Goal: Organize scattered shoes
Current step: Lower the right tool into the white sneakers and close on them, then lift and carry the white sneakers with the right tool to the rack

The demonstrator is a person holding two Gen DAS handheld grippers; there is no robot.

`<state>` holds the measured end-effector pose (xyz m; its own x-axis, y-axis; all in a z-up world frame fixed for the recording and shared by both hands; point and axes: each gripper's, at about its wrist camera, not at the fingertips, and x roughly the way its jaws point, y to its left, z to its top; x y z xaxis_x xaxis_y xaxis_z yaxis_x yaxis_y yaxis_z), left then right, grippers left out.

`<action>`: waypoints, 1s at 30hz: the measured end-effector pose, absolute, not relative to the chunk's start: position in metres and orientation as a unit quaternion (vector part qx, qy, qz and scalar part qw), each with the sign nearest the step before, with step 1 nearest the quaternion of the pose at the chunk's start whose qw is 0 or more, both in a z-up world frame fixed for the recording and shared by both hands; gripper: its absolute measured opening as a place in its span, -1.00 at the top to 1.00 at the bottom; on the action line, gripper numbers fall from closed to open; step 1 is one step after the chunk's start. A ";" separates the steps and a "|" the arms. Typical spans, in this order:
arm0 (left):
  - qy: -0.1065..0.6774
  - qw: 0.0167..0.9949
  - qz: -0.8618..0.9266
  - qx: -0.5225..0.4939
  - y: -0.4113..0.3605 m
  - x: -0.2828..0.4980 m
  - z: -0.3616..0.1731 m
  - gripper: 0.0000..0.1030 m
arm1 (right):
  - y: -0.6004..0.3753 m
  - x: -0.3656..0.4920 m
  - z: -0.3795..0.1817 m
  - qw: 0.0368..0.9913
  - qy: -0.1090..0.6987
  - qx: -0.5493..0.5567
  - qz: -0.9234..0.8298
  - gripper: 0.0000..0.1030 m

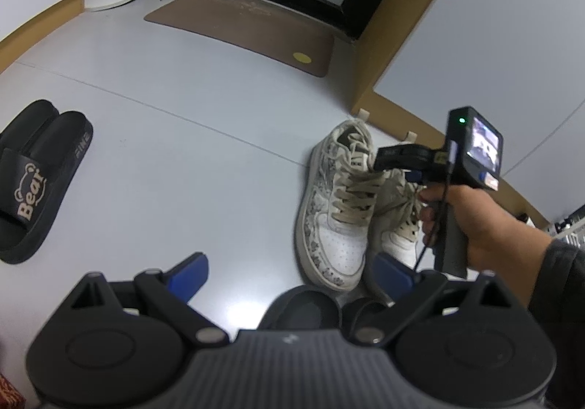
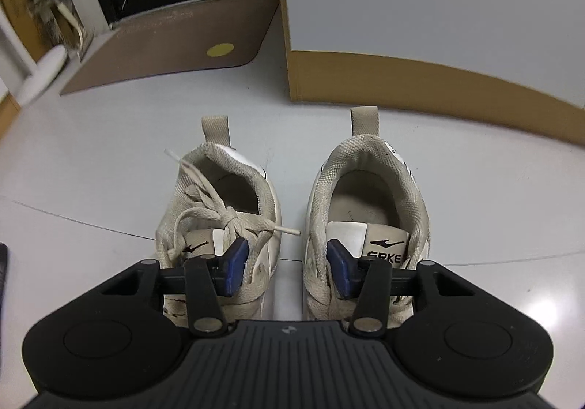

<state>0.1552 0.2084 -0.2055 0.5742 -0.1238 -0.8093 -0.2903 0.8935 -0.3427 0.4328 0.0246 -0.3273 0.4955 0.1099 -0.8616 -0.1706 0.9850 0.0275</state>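
Sneakers side by side, parallel, heels toward baseboard

sneaker toes hidden under gripper body, black slides half hidden, slipper edge-cropped

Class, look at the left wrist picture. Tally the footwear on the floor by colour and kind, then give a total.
Pale lace-up sneakers: 2
Black slides at far left: 2
Dark slides at the bottom edge, partly hidden: 2
Total: 6
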 end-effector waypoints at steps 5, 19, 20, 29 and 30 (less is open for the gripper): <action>0.461 0.856 0.056 -0.227 0.211 0.154 -0.209 -0.90 | 0.024 0.433 -0.344 0.868 0.491 -0.021 0.064 0.03; 0.466 0.855 0.052 -0.222 0.213 0.155 -0.213 -0.90 | 0.019 0.426 -0.354 0.882 0.464 -0.031 0.076 0.58; 0.466 0.855 0.052 -0.221 0.212 0.155 -0.213 -0.90 | 0.017 0.425 -0.354 0.884 0.460 -0.028 0.073 0.58; 0.466 0.856 0.049 -0.218 0.208 0.157 -0.213 -0.90 | -0.011 0.425 -0.337 0.901 0.429 -0.014 0.065 0.60; 0.465 0.857 0.048 -0.218 0.207 0.157 -0.213 -0.90 | -0.015 0.427 -0.333 0.902 0.427 -0.013 0.060 0.60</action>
<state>0.1572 0.2065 -0.2130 0.5625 -0.1206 -0.8180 -0.2855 0.9001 -0.3290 0.4266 -0.0151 -0.3331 0.6283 0.0974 -0.7719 -0.1188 0.9925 0.0286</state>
